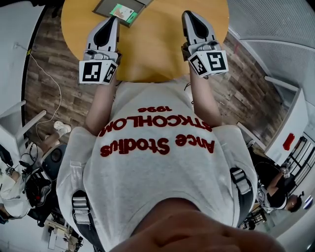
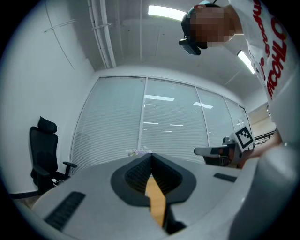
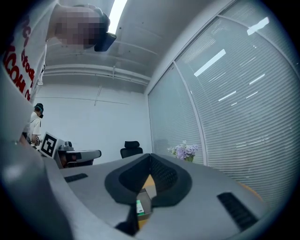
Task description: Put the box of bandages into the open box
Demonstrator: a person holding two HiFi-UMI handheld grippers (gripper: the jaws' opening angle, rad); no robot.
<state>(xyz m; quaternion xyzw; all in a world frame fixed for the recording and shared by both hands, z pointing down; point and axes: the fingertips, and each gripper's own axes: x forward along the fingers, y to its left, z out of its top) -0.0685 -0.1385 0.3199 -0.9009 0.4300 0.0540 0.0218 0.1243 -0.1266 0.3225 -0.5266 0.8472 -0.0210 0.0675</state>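
A round wooden table [image 1: 147, 44] lies ahead of me. At its far edge sits the open box [image 1: 106, 7], a dark grey tray. The green-and-white box of bandages [image 1: 122, 12] lies at the tray's right side; whether it rests inside or on the rim I cannot tell. My left gripper [image 1: 114, 18] hovers just short of it, shut and holding nothing. My right gripper [image 1: 187, 14] hangs over the table further right, also shut and holding nothing. In the right gripper view the bandage box [image 3: 138, 206] and grey tray [image 3: 147, 198] show through the gap below the closed jaws.
A black office chair [image 2: 42, 154] stands by a glass wall with blinds. A vase of flowers [image 3: 183, 151] sits far off, and a person [image 3: 33, 124] stands at the left. White furniture [image 1: 290, 123] and cables [image 1: 47, 78] edge the wood floor.
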